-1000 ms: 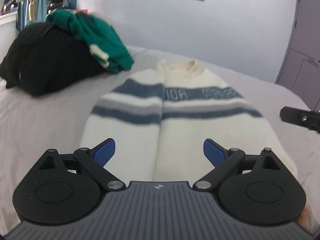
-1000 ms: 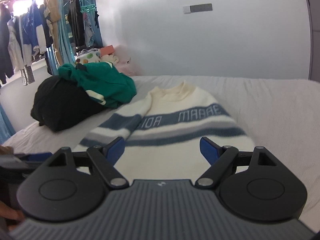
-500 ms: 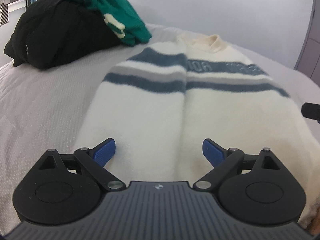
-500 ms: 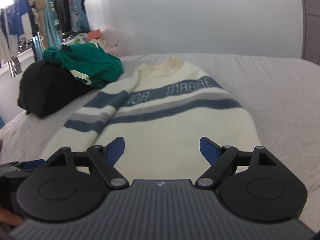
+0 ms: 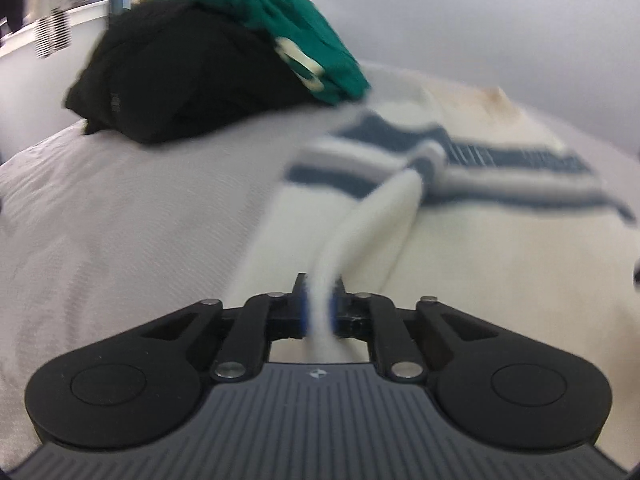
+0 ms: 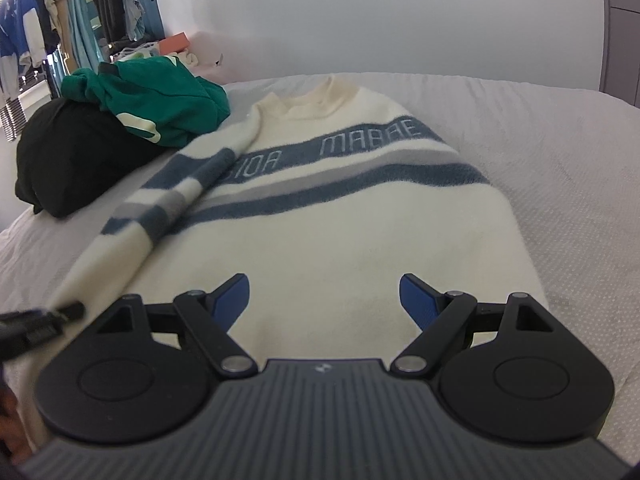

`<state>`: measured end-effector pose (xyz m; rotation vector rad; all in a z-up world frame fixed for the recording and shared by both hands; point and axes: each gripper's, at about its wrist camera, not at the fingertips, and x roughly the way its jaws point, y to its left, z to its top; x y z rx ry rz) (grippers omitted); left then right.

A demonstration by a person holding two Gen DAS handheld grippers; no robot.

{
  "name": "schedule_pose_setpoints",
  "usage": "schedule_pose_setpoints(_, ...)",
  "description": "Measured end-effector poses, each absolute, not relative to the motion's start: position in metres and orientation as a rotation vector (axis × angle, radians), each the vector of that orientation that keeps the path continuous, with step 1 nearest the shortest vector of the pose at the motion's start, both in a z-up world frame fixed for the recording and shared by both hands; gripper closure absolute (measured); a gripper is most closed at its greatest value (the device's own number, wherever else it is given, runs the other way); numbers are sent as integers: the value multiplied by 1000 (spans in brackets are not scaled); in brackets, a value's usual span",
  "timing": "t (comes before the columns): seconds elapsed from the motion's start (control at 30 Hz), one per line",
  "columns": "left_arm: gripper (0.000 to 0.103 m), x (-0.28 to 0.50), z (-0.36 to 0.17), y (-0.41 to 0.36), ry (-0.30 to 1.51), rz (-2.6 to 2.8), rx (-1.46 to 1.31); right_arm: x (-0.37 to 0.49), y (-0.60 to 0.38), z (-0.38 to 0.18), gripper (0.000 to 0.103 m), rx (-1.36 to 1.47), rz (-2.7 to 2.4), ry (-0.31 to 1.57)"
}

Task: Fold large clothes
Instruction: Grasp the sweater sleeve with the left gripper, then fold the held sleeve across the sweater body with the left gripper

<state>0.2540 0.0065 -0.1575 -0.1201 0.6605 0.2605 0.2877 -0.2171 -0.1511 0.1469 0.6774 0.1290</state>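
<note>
A cream sweater [image 6: 340, 224] with blue and grey stripes lies flat on the bed, collar at the far end. My left gripper [image 5: 319, 307] is shut on the cuff end of its left sleeve [image 5: 360, 236] and holds it lifted off the bed; this shows in the right wrist view [image 6: 132, 232], where the left gripper [image 6: 44, 320] is at the lower left. My right gripper [image 6: 324, 300] is open and empty, just above the sweater's hem.
A black garment [image 6: 68, 160] with a green one [image 6: 160, 108] on top is piled at the far left of the grey bed [image 6: 560, 184]. Clothes hang on a rack [image 6: 52, 28] at the back left. A white wall stands behind the bed.
My left gripper has shut on the sleeve end and raised it, so the sleeve now rises in a fold off the bed. My right gripper has stayed open and moved slightly closer to the hem.
</note>
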Motion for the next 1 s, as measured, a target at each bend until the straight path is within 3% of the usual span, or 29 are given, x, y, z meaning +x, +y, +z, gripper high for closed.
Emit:
schedule_pose_setpoints(0.33,93,319,-105,126,580,422,-177,298,-209,-152,19,123,115,667)
schedule_pose_setpoints(0.8,93,398,-187,258,700,542,-215,339,-184,-173,17,57,142,664)
schedule_pose_setpoints(1.0,92,395,-182,271,683,503,-281,350,-181,-180,17,35,137,669)
